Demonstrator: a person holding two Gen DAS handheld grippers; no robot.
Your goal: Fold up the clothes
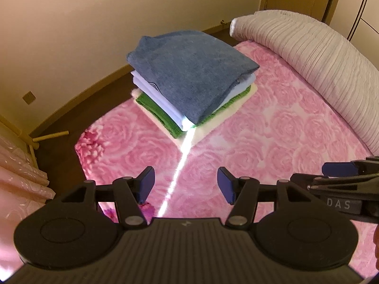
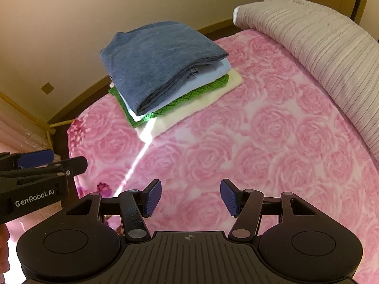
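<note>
Both grippers, left [image 1: 186, 184] and right [image 2: 190, 197], hang released and empty over your pink rose blanket [image 2: 260, 153]. Ahead sits the folded stack, blue fleece [image 1: 187, 71] on top: probably soft, light, floppy, so pinch folded edges.

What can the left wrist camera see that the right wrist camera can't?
Only the left wrist view shows "DAS" printed on the right gripper, and a wooden stick lying on the floor. Only the right wrist view shows "GenRobot.AI" printed on the left gripper, and its own open pads. Both show the folded stack: blue towel on top, then white, green and cream pieces, on the pink rose blanket, beside the ribbed grey pillow.
</note>
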